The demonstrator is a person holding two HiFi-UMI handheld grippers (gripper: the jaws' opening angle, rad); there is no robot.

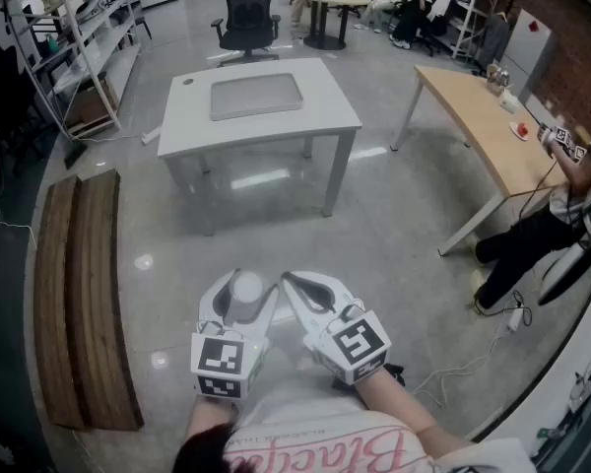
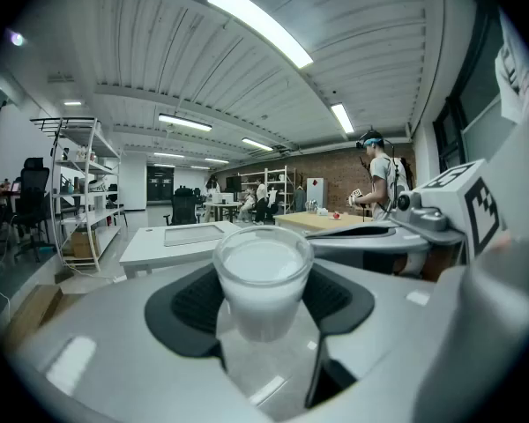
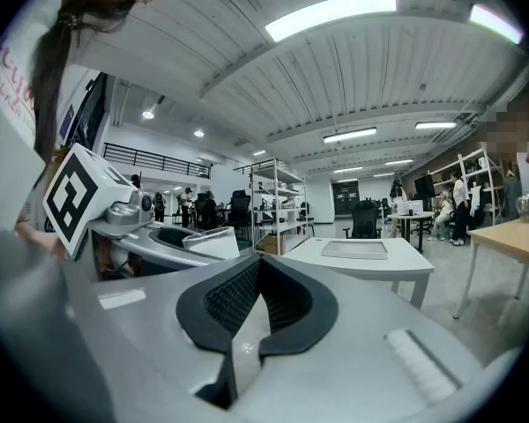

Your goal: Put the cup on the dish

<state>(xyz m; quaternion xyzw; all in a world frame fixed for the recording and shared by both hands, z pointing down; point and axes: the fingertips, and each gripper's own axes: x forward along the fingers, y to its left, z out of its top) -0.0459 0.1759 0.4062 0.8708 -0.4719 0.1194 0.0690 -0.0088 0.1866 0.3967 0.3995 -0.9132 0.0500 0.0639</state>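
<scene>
A white frosted cup (image 1: 246, 290) sits upright between the jaws of my left gripper (image 1: 244, 286), low and close to my body above the floor. In the left gripper view the cup (image 2: 263, 280) fills the gap and both black pads (image 2: 194, 305) press on its sides. My right gripper (image 1: 294, 284) is just to the right of it, jaws together and empty; its pads (image 3: 234, 298) meet in the right gripper view, where the cup (image 3: 210, 241) shows at the left. A flat grey tray (image 1: 256, 97) lies on the white table (image 1: 325, 106) ahead. No dish is clearly seen.
A wooden table (image 1: 483, 116) stands at the right, with small items at its far end and a person (image 1: 561, 215) beside it. Wooden planks (image 1: 79, 294) lie on the floor at the left. Shelving (image 1: 69, 37) and an office chair (image 1: 248, 18) stand beyond.
</scene>
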